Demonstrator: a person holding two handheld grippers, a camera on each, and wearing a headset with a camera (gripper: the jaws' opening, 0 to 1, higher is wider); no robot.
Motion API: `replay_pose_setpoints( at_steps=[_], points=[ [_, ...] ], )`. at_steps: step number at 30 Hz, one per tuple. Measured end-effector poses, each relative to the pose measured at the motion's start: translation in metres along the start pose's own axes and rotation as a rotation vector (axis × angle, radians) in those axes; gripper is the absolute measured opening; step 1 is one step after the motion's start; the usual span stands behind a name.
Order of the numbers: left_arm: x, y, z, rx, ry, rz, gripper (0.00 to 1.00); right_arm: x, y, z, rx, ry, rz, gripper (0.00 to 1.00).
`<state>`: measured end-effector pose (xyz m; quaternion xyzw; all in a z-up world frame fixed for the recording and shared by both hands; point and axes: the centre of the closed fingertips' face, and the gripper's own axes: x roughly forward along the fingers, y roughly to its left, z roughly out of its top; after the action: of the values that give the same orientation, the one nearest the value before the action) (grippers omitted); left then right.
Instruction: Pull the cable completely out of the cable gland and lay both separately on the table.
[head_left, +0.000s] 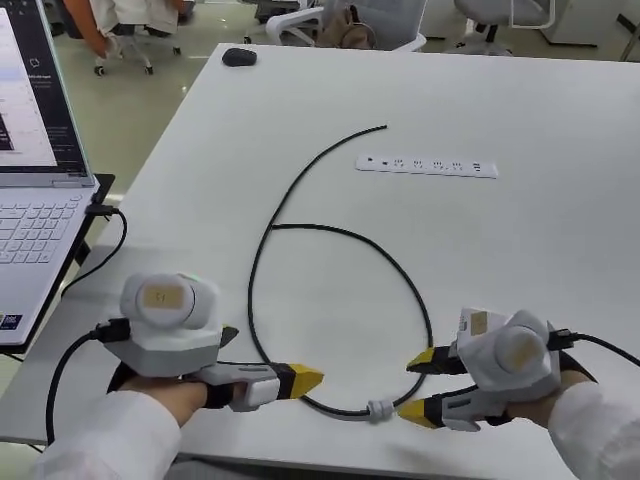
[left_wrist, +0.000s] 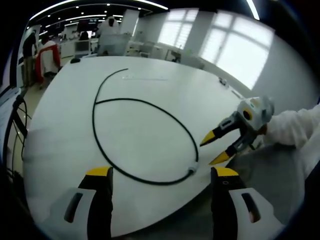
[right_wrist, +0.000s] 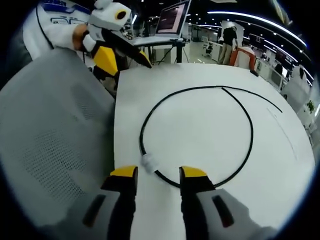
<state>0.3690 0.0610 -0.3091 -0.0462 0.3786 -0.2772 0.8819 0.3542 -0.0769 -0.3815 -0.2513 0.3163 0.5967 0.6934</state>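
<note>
Loop of thin black cable (head_left: 250, 300) flat on white tabletop (head_left: 520, 260), centre of head view. One end free at upper centre, near white power strip (head_left: 427, 166); other end curling back to meet the loop at centre left. Small pale cable gland (head_left: 378, 409) threaded on the cable at bottom of loop, lower centre of frame, close to near tabletop edge. Touched by neither gripper.

Left gripper (head_left: 305, 380) at lower left, held by a hand in a white sleeve, yellow tips pointing right toward the cable gland, short of the cable. Jaws spread wide in left gripper view, nothing between them; cable gland (left_wrist: 191, 170) ahead, beyond the tips.

Right gripper (head_left: 415, 387) at lower right, yellow tips pointing left, cable gland just beside lower tip. Jaws parted, pinching nothing. In right gripper view, cable gland (right_wrist: 148, 162) just past the tip of the left-hand jaw, cable arcing across the gap between the jaws.

Open laptop (head_left: 30, 200) at left edge of frame, off the tabletop, black lead trailing from it. Dark mouse (head_left: 239, 57) at far tabletop edge, upper left. Office chairs (head_left: 340, 25) beyond, top of frame.
</note>
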Motion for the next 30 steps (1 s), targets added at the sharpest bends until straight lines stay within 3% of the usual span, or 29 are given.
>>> replay_pose_setpoints(
  at_steps=[6, 8, 12, 13, 17, 21, 22, 23, 26, 30],
  points=[
    [0.001, -0.002, -0.001, 0.004, 0.006, -0.011, 0.79, 0.017, 0.007, -0.001, -0.052, 0.007, 0.048, 0.2],
    [0.001, -0.002, -0.002, 0.004, 0.009, -0.011, 0.79, 0.022, 0.009, -0.001, -0.104, 0.018, 0.053, 0.17],
    [0.001, -0.003, -0.002, 0.002, 0.011, -0.016, 0.77, 0.031, 0.012, -0.009, -0.116, 0.047, 0.071, 0.13],
    [0.001, -0.003, -0.002, 0.002, 0.012, -0.016, 0.77, 0.033, 0.011, -0.004, -0.137, 0.013, 0.064, 0.13],
    [0.002, -0.004, -0.004, 0.003, 0.017, -0.024, 0.76, 0.035, 0.011, -0.006, -0.124, 0.022, 0.059, 0.13],
    [0.003, -0.006, -0.005, 0.008, 0.026, -0.034, 0.75, 0.037, 0.015, -0.025, -0.223, 0.132, 0.066, 0.13],
    [0.003, -0.007, -0.005, 0.009, 0.027, -0.035, 0.75, 0.036, 0.012, -0.028, -0.234, 0.147, 0.047, 0.12],
    [0.003, -0.007, -0.005, 0.01, 0.026, -0.036, 0.75, 0.031, 0.016, -0.018, -0.21, 0.091, 0.045, 0.12],
    [0.003, -0.007, -0.004, 0.012, 0.023, -0.037, 0.74, 0.024, 0.021, -0.01, -0.19, 0.085, 0.03, 0.12],
    [0.004, -0.009, -0.006, 0.008, 0.032, -0.046, 0.74, 0.034, 0.018, -0.012, -0.169, 0.08, 0.035, 0.13]
  ],
)
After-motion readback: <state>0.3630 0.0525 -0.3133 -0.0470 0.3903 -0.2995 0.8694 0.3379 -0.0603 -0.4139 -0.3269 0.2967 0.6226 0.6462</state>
